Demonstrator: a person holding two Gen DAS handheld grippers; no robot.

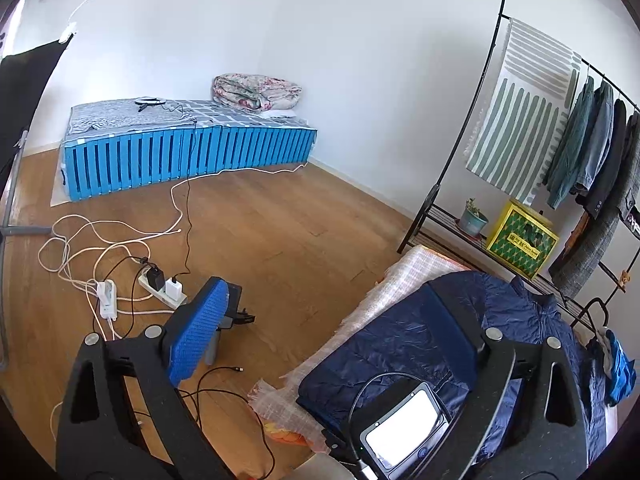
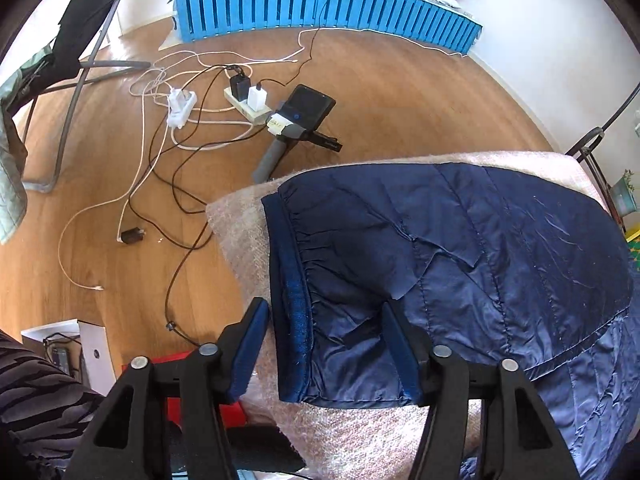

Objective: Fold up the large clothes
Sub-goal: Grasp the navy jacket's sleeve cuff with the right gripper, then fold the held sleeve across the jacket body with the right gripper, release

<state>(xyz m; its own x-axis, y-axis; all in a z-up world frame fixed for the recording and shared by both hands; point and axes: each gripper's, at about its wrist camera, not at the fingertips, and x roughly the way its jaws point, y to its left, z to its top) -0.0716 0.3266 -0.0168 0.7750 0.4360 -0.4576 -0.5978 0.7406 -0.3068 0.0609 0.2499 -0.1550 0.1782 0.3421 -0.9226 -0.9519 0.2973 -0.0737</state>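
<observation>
In the right wrist view your right gripper (image 2: 324, 344) straddles the jacket (image 2: 460, 248) cuff at lower centre, fingers apart, not yet pinching. The sleeve runs up and right. Your left gripper (image 1: 332, 320) is wide open beside it; its right finger blends into the fabric.

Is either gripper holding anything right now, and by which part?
Nothing is held yet. The right gripper's open fingers straddle the navy quilted jacket's gathered, banded edge without clamping it. The left gripper is open and empty.
</observation>
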